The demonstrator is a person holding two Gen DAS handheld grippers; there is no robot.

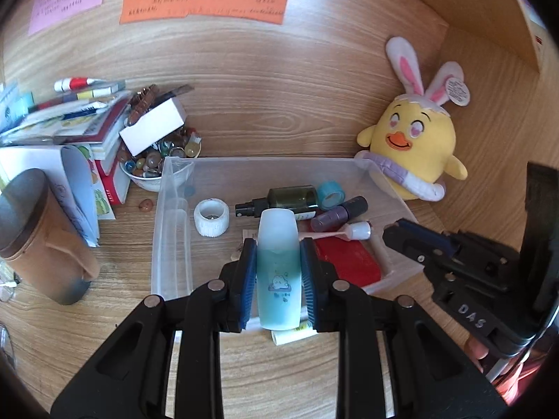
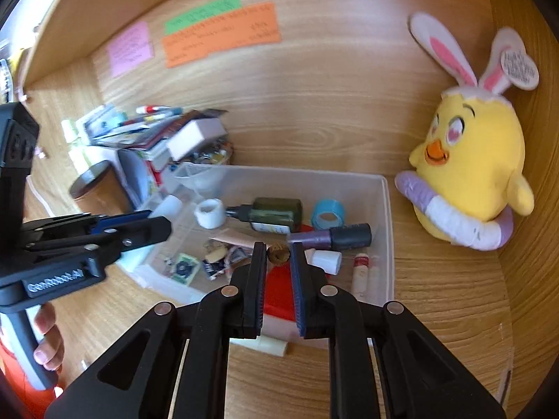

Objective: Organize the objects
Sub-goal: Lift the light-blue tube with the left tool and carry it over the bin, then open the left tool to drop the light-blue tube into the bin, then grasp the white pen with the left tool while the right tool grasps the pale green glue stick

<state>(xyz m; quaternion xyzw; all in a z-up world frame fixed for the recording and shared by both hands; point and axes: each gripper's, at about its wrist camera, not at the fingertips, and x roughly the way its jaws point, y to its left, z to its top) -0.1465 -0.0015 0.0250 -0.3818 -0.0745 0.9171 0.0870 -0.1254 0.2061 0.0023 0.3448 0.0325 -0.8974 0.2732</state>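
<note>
Here, wooden desk; wooden walls.

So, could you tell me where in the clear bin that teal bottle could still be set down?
Free: the bin floor along its left wall, beside the white tape roll. Crowded: the right half, around the dark spray bottle, purple tube and red case.

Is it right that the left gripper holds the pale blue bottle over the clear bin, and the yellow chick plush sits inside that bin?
Not quite. The left gripper does hold the pale blue bottle over the clear bin, but the yellow chick plush sits outside it, beside its far right corner; the left wrist view shows this.
</note>
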